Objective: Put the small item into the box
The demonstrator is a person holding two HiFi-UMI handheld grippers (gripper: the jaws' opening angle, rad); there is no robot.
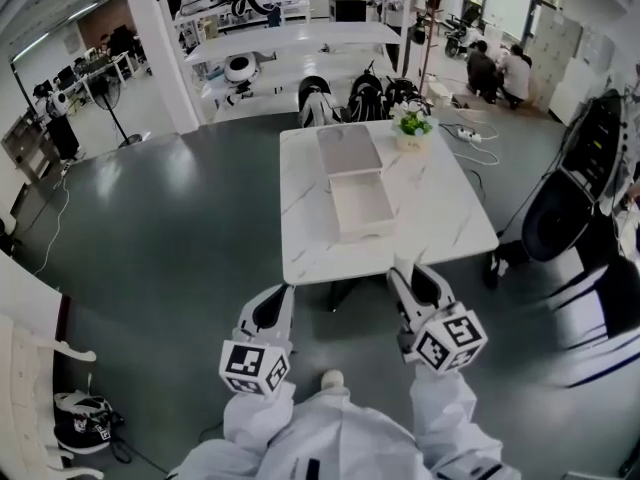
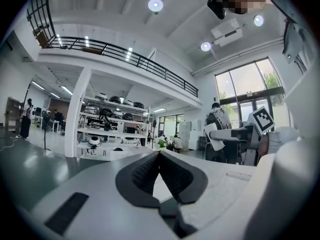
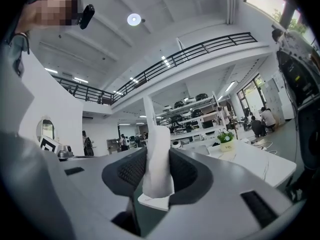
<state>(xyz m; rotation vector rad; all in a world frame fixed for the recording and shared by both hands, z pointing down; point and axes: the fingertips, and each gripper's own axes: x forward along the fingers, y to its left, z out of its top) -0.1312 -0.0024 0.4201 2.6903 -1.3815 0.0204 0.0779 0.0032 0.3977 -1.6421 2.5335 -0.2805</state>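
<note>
The white box (image 1: 362,208) lies open on the white marble table (image 1: 310,248), with its lid (image 1: 349,151) folded back behind it. Both grippers hang in front of the table's near edge, above the floor. My right gripper (image 1: 424,284) is shut on a small white item (image 3: 157,159), a narrow pale piece that stands upright between the dark pads. In the head view the item does not show. My left gripper (image 1: 271,308) is shut with nothing in it; in the left gripper view its pads (image 2: 145,176) meet at the tips.
A small potted plant (image 1: 411,123) stands at the table's far right corner. Chairs (image 1: 365,96) sit behind the table and shelving (image 1: 290,38) with equipment stands further back. A dark machine (image 1: 575,198) is at the right, and people (image 1: 500,68) crouch at the far right.
</note>
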